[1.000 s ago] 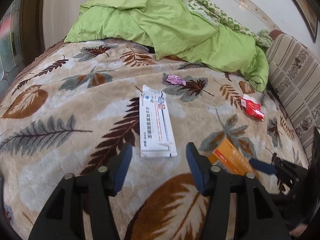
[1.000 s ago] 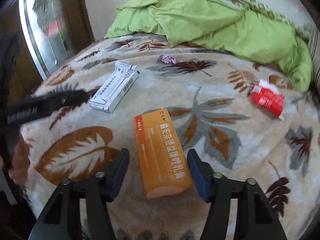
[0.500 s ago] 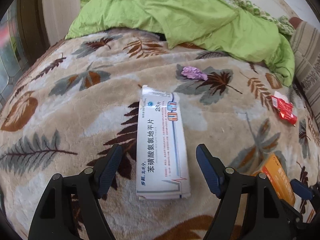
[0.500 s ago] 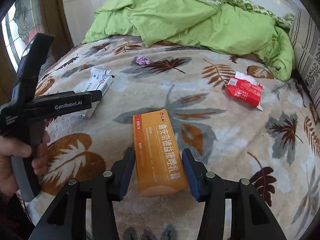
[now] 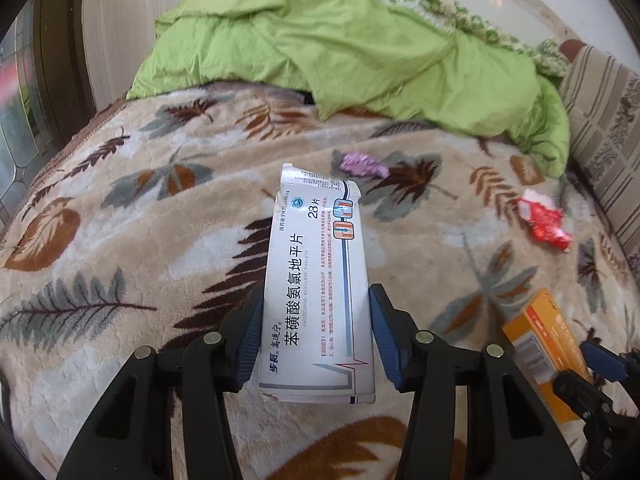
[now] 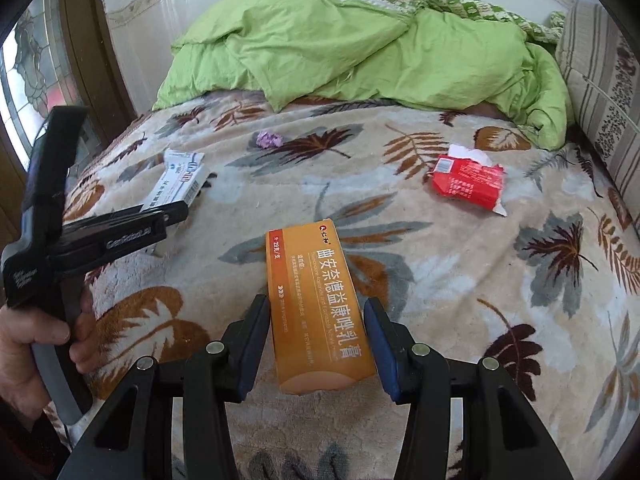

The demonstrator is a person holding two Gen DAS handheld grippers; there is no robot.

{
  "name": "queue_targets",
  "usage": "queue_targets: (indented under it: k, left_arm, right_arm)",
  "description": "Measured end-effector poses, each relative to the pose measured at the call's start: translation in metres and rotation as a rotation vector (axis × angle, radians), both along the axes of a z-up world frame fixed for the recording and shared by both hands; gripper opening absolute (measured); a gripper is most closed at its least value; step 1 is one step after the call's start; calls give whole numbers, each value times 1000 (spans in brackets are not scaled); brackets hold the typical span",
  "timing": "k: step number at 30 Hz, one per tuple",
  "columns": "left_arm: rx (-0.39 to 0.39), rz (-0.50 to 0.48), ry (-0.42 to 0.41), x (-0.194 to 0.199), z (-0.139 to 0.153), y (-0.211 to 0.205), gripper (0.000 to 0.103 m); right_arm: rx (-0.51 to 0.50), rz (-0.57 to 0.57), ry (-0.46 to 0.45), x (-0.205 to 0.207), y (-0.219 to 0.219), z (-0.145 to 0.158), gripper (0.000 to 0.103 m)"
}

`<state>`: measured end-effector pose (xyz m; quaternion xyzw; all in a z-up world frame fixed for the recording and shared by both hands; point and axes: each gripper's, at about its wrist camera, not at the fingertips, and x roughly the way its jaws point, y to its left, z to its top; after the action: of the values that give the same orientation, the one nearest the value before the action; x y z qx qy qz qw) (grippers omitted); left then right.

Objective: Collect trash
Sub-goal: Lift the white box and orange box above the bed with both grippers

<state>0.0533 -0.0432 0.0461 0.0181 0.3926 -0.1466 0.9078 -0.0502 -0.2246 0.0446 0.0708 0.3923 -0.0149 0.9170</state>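
Note:
My left gripper (image 5: 316, 336) is shut on a white medicine box (image 5: 320, 288), its blue pads pressed against the box's two long sides; the box also shows in the right wrist view (image 6: 176, 186). My right gripper (image 6: 318, 344) is shut on an orange medicine box (image 6: 316, 304), which also shows in the left wrist view (image 5: 548, 344). A red crumpled wrapper (image 6: 468, 184) lies on the bed to the right, also seen in the left wrist view (image 5: 542, 226). A small purple wrapper (image 5: 364, 165) lies beyond the white box, also seen in the right wrist view (image 6: 269, 139).
All lies on a leaf-patterned blanket (image 6: 460, 280) on a bed. A green duvet (image 6: 360, 44) is heaped at the far end. A striped cushion (image 6: 604, 92) lines the right side. A wall and a window frame (image 6: 24, 80) stand to the left.
Both grippers moved forward over their boxes and closed on them: the left on the white box, the right on the orange box.

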Motion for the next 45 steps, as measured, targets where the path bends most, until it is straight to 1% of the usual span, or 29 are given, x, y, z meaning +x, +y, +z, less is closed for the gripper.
queue_targets:
  k: [3,7,9,12,15,18,20,24,28,39,45]
  left_arm:
    - [-22,-18,-35,-23,13,-1,49]
    - [-19,-44,-80,-58,25,-1,49]
    - [-20,-48,-88,-76,28,0,49]
    - [-8,-59,-98,-105,29,5,49]
    - [10,-61,-110,-138,30,10,49]
    - [31,-60,-142,-166,31,13,49]
    - [43,-51,-154,-179,30,13,49]
    - [79,-48,-175,-184,28,7,49]
    - [97,-46,-180,-181,24,2,49]
    - [102,-53,-179,-176,21,0,49]
    - [110,-58,-193,-175,21,-2,49]
  right_arm:
    - [18,-39,-42,-11,-6,10,52]
    - [27,-85,-94,-31,-12,22,52]
    - [26,-110,-117,-45,-16,28,52]
    - [71,-133,-127,-68,-21,31,52]
    - [95,-133,-140,-94,-17,32,52]
    - [96,-109,-149,-116,-8,31,52]
    - [92,-91,-155,-127,-1,31,52]
    - [55,-71,-183,-134,7,34,52]
    - [68,-78,-165,-128,3,30,52]
    - [75,-68,-144,-117,8,24,52]
    - [72,-66,-136,-114,10,22,52]
